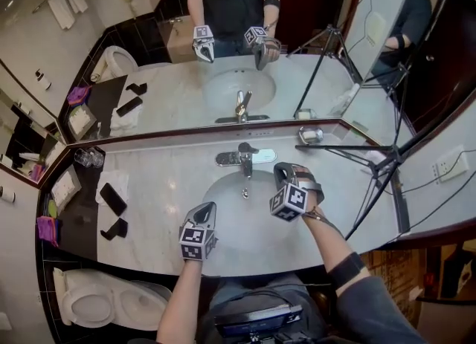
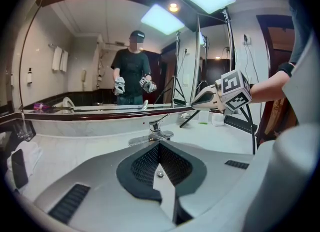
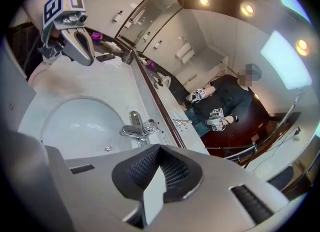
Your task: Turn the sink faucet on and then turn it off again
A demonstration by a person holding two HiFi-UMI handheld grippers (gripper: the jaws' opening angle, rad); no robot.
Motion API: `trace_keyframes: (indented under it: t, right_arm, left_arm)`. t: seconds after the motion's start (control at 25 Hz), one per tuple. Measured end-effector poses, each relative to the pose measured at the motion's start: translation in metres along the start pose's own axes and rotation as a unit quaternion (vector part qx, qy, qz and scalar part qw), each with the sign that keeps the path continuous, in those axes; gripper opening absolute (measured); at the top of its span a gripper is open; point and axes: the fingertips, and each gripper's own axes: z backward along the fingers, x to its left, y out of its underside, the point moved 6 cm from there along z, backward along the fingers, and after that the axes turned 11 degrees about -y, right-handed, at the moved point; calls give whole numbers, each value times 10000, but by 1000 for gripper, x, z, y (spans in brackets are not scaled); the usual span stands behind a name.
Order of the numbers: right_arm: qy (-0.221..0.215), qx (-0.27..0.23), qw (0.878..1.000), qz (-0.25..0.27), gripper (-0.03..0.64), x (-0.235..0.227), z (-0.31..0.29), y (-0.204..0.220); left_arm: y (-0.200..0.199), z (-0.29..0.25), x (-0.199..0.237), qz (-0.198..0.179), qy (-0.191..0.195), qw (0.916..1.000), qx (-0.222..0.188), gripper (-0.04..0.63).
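Far out to the left of the left gripper [image 1: 204, 212], a toilet [image 1: 89, 305] sits below the counter end. On the counter above it are a small tray [image 1: 65, 188], whose contents are too small to name, and a cluster of drinking glasses [image 1: 89, 158] that look empty. Nearer that gripper, dark flat items [image 1: 112, 199] lie on a white towel [image 1: 111, 183].

The left gripper hovers over the near left rim of the basin [image 1: 245, 227], jaws pressed together on nothing. The faucet [image 1: 245, 158] stands ahead of it and slightly to its right, well apart. I can see no water running from the spout, and the basin looks dry and empty apart from its drain [image 1: 244, 194].

The right gripper [image 1: 286, 174] hangs over the basin's right side, also closed and empty, with the faucet just ahead to its left but not touching.

With both tools clear of the lever and no water flowing, I would guess the tap is off. Whether the on-off cycle is finished or not yet started, I cannot tell.

Further right stand a small metal dish [image 1: 310, 135] and a tripod [image 1: 379, 164].
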Motion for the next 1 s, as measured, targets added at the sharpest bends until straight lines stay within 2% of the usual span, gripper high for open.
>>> trace_keyframes:
  t: [0.28, 0.36, 0.56, 0.8, 1.0]
  right_arm:
    - [-17, -464, 9910, -1259, 18, 23, 39, 30]
    - [-106, -672, 9824, -1739, 18, 33, 49, 39]
    - [-209, -1098, 9524, -2836, 18, 58, 67, 67]
    - [-130, -1110, 9396, -3236, 18, 70, 87, 87]
    - [-139, -1125, 9375, -3291, 18, 76, 90, 94]
  left_arm:
    - [-2, 19, 3, 179, -63, 9998, -46, -3]
    - [-4, 26, 4, 252, -93, 9996, -80, -3]
    - [-7, 38, 7, 353, -153, 9991, -177, -3]
    - [-6, 43, 4, 357, -116, 9990, -237, -3]
    - [-4, 44, -2, 309, -89, 9993, -211, -5]
